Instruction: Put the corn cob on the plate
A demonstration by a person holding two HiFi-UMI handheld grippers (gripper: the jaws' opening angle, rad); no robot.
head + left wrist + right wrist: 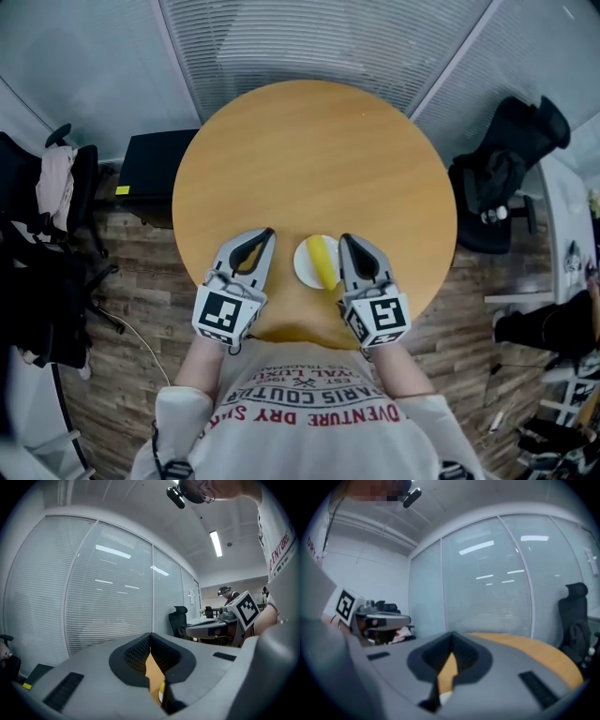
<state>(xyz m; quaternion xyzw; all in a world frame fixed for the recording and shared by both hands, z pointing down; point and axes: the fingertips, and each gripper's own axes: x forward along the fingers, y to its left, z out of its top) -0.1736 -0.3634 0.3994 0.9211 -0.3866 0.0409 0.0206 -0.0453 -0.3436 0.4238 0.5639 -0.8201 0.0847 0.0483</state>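
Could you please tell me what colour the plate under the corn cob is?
White; the plate shows best in the head view.

Corn cob (323, 261) lies on plate (303, 265), between left claw (269, 234) and right claw (344, 240).

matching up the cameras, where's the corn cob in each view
Head view: corn cob on the plate, lower centre.
Left gripper view: a yellow sliver low centre, between the jaws.
Right gripper view: not visible.
Shared landmark: the round wooden table.
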